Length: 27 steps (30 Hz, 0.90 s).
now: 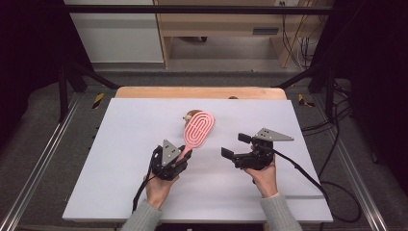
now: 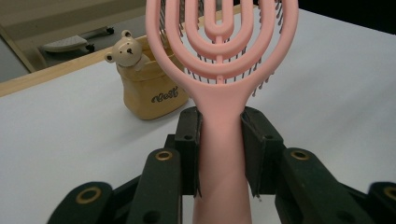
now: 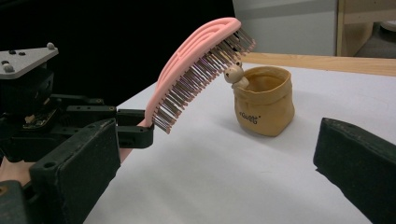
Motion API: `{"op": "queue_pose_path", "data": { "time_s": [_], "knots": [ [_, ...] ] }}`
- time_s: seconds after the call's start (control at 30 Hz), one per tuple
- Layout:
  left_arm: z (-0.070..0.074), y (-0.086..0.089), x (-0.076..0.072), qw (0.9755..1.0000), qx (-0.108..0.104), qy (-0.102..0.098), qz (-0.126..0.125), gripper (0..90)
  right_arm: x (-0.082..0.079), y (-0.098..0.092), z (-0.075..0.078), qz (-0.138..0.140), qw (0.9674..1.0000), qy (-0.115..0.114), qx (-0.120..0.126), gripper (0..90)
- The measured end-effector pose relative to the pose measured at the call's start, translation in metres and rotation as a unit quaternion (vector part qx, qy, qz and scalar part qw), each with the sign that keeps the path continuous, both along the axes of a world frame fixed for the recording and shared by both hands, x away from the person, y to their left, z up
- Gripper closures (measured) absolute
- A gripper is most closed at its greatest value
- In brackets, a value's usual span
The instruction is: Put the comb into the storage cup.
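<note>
White and bare, the table [image 1: 120, 183] takes the middle of the high view, with a wooden edge at its far side and dark floor and cables around it. My left gripper [image 1: 169, 161] sits a little left of center in that view and its jaws are closed on the handle of the pink hairbrush [image 2: 223, 93]; in the left gripper view the two pads press the handle from both sides, just under the oval head. The brush rises tilted from the gripper, bristles facing down and toward the right side of the high view. I judge it is light and stiff plastic, smooth, so it may slip or turn if I grip too loosely; the narrow handle is the good place to hold, not the open ribbed head. Just beyond the brush head stands a small yellow fabric pouch [image 3: 265, 100] with a little bear figure [image 2: 127, 48] at its rim; it looks soft and easy to push over, and it stands near the way of the bristles. My right gripper [image 1: 248, 149] hovers at right of center, jaws wide apart and holding nothing.
</note>
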<state>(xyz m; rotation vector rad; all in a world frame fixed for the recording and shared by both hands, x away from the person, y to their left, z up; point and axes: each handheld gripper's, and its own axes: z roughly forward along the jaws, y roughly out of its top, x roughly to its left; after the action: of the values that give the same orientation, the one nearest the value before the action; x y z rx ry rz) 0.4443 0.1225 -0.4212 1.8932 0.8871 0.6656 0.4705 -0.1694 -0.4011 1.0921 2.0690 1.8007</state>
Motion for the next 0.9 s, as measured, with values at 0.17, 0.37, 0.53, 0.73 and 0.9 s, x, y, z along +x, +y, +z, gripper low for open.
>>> {"op": "queue_pose_path", "data": {
  "time_s": [0.17, 0.37, 0.53, 0.73, 0.9],
  "knots": [
    [0.0, -0.003, -0.002, 1.0, -0.001, -0.002, -0.002, 69.5, 0.001, 0.004, 0.001, 0.0, 1.0, 0.002, 0.0, 1.0],
    [-0.002, -0.009, -0.004, 1.0, 0.0, -0.005, -0.007, 69.4, 0.003, 0.009, 0.0, 0.001, 0.9999, 0.011, 0.004, 1.0],
    [-0.004, -0.012, -0.006, 0.9999, 0.0, -0.007, -0.01, 69.5, 0.004, 0.01, -0.001, 0.001, 0.9999, 0.014, 0.006, 0.8],
    [-0.005, -0.015, -0.009, 0.9998, 0.003, -0.01, -0.015, 69.4, 0.005, 0.01, -0.001, 0.003, 0.9998, 0.018, 0.011, 0.9],
    [-0.006, -0.018, -0.011, 0.9998, 0.003, -0.011, -0.018, 69.5, 0.006, 0.013, -0.004, 0.001, 0.9997, 0.024, 0.008, 0.9]
  ]
}}
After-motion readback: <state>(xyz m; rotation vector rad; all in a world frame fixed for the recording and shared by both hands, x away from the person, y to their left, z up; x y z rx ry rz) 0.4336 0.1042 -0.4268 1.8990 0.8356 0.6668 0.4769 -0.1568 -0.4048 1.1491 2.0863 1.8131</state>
